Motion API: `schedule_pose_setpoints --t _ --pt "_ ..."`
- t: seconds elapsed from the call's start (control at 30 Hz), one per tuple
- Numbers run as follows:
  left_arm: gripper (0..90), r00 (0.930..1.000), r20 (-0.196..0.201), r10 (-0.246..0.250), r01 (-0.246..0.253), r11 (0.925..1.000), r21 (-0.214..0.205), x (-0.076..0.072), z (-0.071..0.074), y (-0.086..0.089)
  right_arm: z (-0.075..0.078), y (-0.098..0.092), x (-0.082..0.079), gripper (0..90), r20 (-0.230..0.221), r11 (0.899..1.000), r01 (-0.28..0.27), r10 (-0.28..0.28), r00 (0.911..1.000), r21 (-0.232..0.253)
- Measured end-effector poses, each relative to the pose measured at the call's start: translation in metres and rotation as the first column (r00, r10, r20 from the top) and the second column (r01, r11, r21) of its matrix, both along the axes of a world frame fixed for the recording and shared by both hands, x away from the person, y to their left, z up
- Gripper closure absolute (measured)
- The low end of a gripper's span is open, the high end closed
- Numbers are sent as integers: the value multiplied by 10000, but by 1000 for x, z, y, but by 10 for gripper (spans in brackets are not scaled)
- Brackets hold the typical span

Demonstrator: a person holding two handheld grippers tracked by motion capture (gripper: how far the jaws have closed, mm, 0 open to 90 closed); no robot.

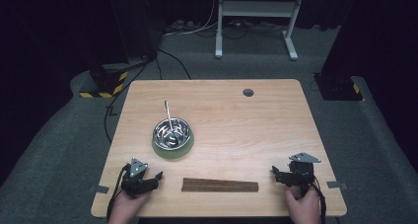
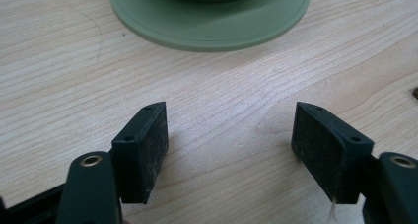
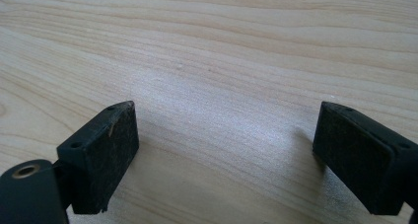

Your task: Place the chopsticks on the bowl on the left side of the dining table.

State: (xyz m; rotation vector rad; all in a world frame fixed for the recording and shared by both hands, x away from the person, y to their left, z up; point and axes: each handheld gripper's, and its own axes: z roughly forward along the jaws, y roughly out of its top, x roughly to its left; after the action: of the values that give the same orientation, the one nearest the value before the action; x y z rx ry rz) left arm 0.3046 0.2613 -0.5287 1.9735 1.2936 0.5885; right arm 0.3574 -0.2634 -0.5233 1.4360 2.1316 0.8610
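A shiny metal bowl point(image 1: 171, 131) sits on a green saucer point(image 1: 172, 149) left of the table's middle, with a thin metal rod point(image 1: 168, 112) leaning out of it toward the back. A dark brown slatted mat point(image 1: 220, 185) lies flat near the front edge. My left gripper point(image 1: 153, 177) rests at the front left, open and empty, its pads point(image 2: 143, 152) apart over bare wood, facing the saucer point(image 2: 209, 19). At the front right my right gripper point(image 1: 278, 174) is also open, its pads point(image 3: 106, 152) wide over bare wood with nothing between them.
The wooden table point(image 1: 236, 120) has a round cable hole point(image 1: 248, 92) near its back edge. Beyond it on the grey carpet stand a white desk frame point(image 1: 256, 17), loose cables point(image 1: 197, 29) and a black-and-yellow striped base point(image 1: 106, 83).
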Motion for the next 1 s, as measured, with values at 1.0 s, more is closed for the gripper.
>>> schedule_pose_setpoints --t 1.0 --pt "383 9888 347 -1451 1462 9887 -328 37 29 -48 0 2 5 94 30 10000 28 -27 10000 -26"
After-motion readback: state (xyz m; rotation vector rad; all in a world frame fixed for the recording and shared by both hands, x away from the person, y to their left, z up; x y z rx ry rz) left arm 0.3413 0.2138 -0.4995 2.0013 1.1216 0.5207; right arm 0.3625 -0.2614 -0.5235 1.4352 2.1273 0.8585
